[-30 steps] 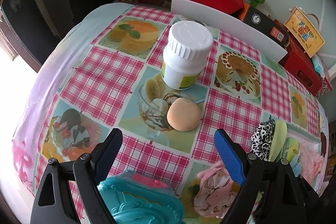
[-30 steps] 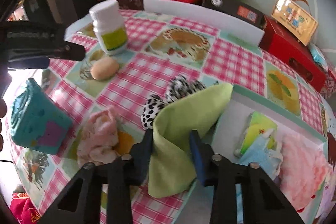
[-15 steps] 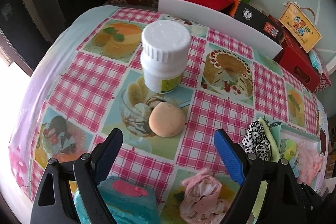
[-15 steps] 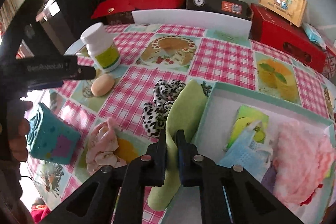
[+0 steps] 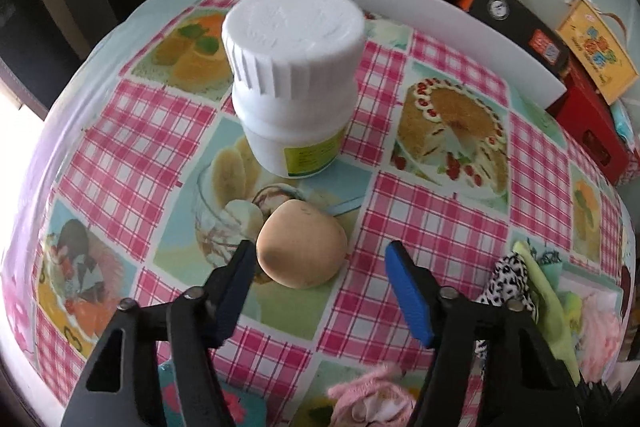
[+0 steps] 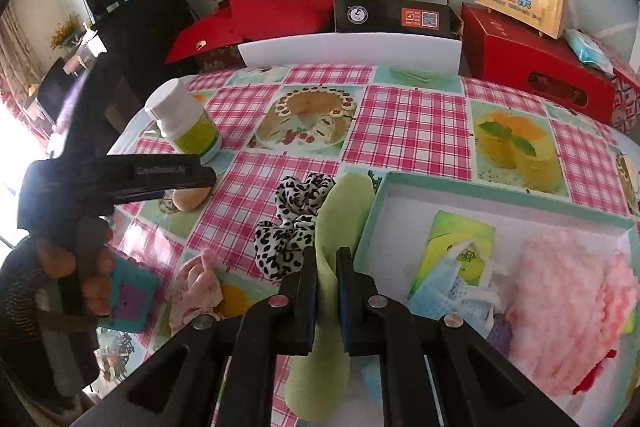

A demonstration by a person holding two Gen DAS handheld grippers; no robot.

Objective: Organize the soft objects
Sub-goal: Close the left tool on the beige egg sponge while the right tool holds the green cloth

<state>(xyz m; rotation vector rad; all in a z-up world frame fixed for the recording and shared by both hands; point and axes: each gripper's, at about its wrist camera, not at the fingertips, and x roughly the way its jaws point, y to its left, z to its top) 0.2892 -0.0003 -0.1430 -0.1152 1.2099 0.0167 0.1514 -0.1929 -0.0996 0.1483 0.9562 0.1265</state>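
The right gripper pinches the green cloth beside the tray. The left gripper, jaws just closing but still apart, flanks the sponge by the bottle.

Background clutter, far side of table.
White bottle upright far left; red boxes, black box, white board behind.

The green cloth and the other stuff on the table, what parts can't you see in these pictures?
- Green cloth: right wrist view, its middle is hidden by the right gripper.
- Bottle label: both views, print too small.
- Pink rag: left wrist view, cut off by the bottom edge.
- Teal toy: right wrist view, partly behind the hand.
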